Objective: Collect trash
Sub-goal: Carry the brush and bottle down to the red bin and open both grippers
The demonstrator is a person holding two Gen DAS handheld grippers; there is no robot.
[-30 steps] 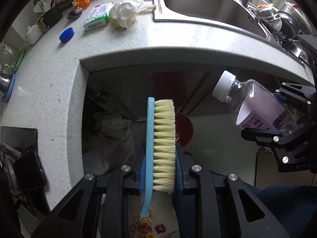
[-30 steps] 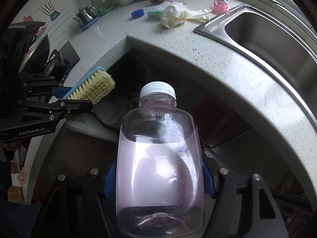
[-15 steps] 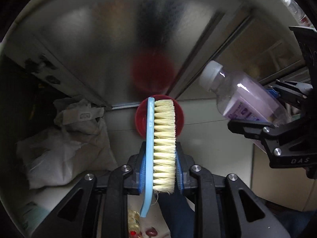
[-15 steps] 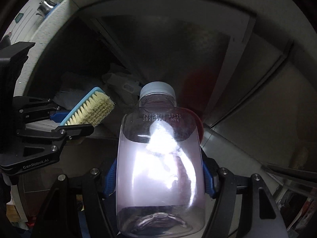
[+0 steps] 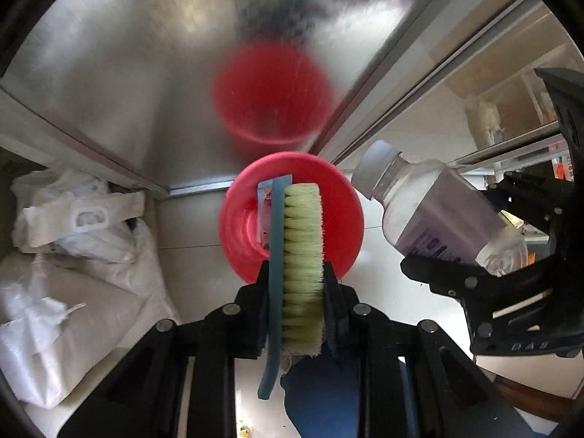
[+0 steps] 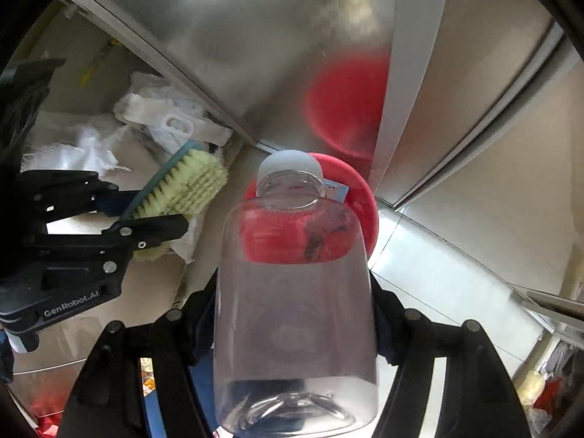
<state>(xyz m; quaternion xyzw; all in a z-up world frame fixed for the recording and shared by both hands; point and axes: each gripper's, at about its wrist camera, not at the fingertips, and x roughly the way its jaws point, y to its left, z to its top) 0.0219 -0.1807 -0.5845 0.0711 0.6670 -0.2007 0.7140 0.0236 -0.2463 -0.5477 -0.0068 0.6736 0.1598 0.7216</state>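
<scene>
My left gripper (image 5: 295,273) is shut on a blue scrub brush (image 5: 297,252) with pale bristles, held just above and in front of a red bin (image 5: 339,215) on the floor. My right gripper (image 6: 295,284) is shut on a clear plastic bottle (image 6: 295,292) with a white cap, which points at the same red bin (image 6: 367,211). In the left wrist view the bottle (image 5: 438,211) hangs at the right, tilted toward the bin. In the right wrist view the left gripper (image 6: 153,219) with the brush (image 6: 186,186) is at the left.
Shiny metal cabinet doors (image 5: 146,73) stand behind the bin and mirror it. White plastic bags (image 5: 73,255) are piled on the floor at the left, and also show in the right wrist view (image 6: 146,127). Pale floor tiles (image 6: 456,273) lie to the right.
Both grippers have dropped from counter height to near the floor and moved closer to the red bin. The counter and sink have left view. Both still hold their objects.
</scene>
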